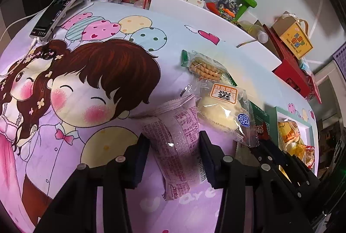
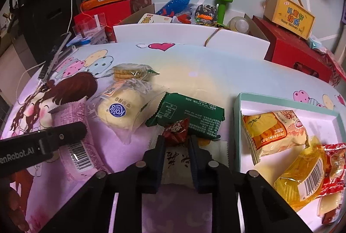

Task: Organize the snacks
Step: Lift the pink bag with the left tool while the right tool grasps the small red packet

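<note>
My left gripper [image 1: 173, 137] is shut on a pink printed snack packet [image 1: 173, 124] lying on the cartoon tablecloth; the pads press both its sides. One finger [image 2: 64, 135] of it shows across that packet [image 2: 73, 146] in the right wrist view. My right gripper [image 2: 176, 142] is shut on a small red wrapped candy [image 2: 176, 131], above a white packet [image 2: 175, 163] that lies flat beneath it. A green packet [image 2: 190, 116] sits just beyond. To the right, a mint-rimmed tray [image 2: 237, 103] holds yellow and red snack packets.
A bagged bun [image 1: 220, 107] and a biscuit packet [image 1: 205, 68] lie behind the pink packet. A phone on a stand [image 1: 60, 7] is at the far left. Red boxes [image 2: 298, 53], a yellow gift box [image 2: 292, 14] and a toy-filled carton line the back.
</note>
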The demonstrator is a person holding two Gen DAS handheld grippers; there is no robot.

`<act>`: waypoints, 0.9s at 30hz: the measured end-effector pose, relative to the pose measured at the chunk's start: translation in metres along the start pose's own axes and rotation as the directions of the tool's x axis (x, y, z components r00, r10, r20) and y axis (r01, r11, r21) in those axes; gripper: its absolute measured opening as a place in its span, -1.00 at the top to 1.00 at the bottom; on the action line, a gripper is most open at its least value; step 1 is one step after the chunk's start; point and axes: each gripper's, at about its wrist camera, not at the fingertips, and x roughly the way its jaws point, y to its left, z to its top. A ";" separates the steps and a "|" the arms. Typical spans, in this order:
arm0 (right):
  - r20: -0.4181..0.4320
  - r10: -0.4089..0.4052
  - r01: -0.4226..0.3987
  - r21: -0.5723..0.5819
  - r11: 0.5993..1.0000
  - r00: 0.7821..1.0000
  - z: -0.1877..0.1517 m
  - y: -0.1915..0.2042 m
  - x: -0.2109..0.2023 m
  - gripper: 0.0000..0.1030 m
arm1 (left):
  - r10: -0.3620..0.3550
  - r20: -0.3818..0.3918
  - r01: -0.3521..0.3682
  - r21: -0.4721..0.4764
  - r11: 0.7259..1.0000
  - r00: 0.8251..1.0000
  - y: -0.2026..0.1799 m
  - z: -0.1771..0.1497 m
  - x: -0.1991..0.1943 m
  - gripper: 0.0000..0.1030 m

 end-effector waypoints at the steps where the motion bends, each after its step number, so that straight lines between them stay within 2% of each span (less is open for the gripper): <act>1: 0.000 0.006 -0.006 0.003 1.000 1.000 0.000 0.000 0.000 0.62 | 0.000 -0.001 0.000 -0.002 1.000 1.000 0.001 0.000 0.000 0.09; 6: 0.004 0.030 -0.030 0.023 0.999 1.000 0.000 -0.003 -0.002 0.65 | 0.004 -0.001 -0.004 -0.001 1.000 1.000 0.001 0.000 -0.001 0.11; 19: 0.009 0.032 -0.032 0.035 0.999 0.999 -0.001 -0.007 -0.011 0.66 | 0.015 0.015 -0.014 -0.010 1.000 1.000 0.004 0.001 -0.010 0.17; 27: 0.032 0.039 -0.041 0.047 0.998 0.999 0.001 -0.010 -0.023 0.66 | 0.015 0.054 -0.015 0.002 1.000 0.998 0.002 0.003 -0.027 0.17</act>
